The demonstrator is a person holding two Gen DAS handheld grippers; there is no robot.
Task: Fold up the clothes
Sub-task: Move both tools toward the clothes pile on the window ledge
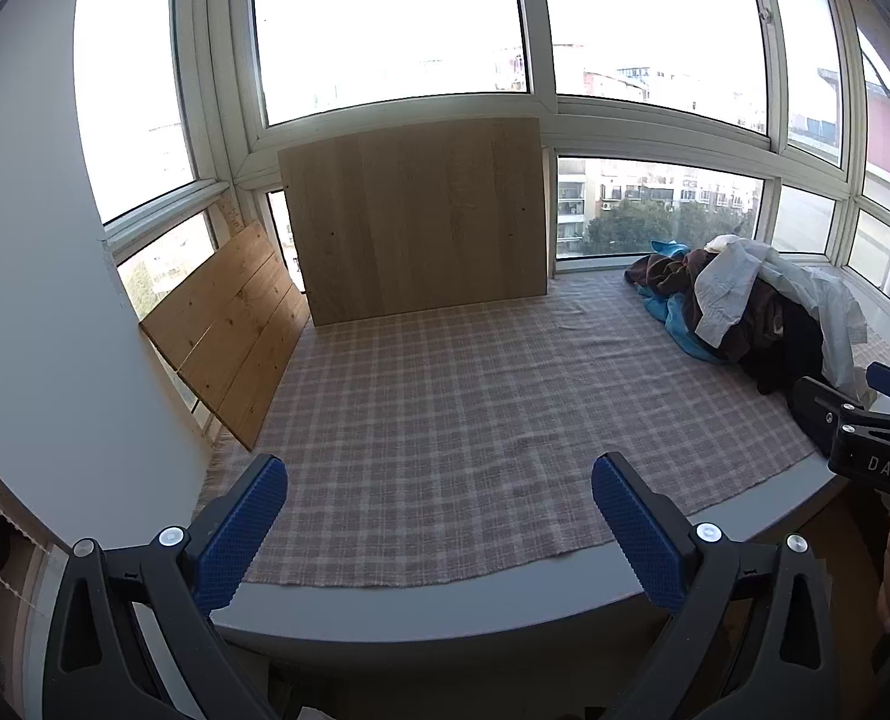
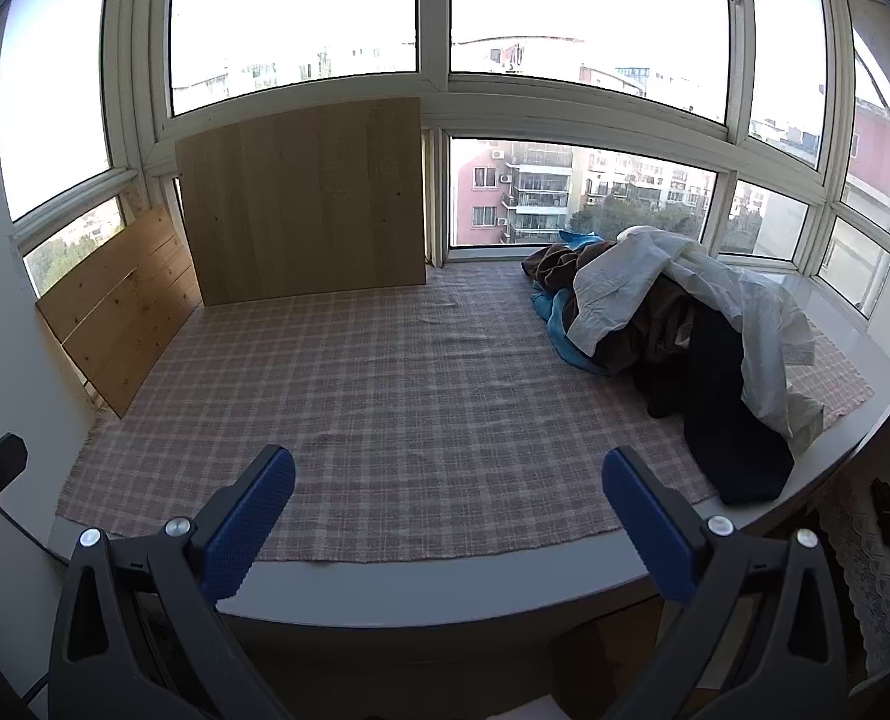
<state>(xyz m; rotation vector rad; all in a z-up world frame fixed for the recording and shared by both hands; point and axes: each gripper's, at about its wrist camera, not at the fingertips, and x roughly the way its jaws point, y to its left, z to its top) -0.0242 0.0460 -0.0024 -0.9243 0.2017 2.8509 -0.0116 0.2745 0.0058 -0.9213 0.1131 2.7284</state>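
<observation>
The bench [image 2: 565,585] fills the lower half of both views, a grey ledge under the window covered by a pink plaid cloth [image 2: 397,396], most of it bare. The clothes pile [image 2: 673,324] sits at the right of the frame in both views, well apart from both grippers: in the right wrist view it runs from the middle right down toward the lower right, its long axis slanting from the far window toward the near bench edge. So the pile lies up and to the right of the right gripper [image 2: 448,516], whose jaws stand wide open with nothing between them. The left gripper [image 1: 439,525] also has its jaws spread open and empty, and from it the pile [image 1: 751,312] lies farther off, at the right edge of the frame, with the right gripper's body between. By my judgement the right hand is the nearer 1 and best placed to reach first. On top lies a white shirt [image 2: 685,294], over brown, blue and dark garments; a dark piece [image 2: 733,432] trails to the bench edge, nearest the right jaws. How many garments there are, and where each begins, is hidden in the heap; collars and hems are hard to make out. 2 wooden boards [image 2: 301,198] lean against the windows at upper left.
</observation>
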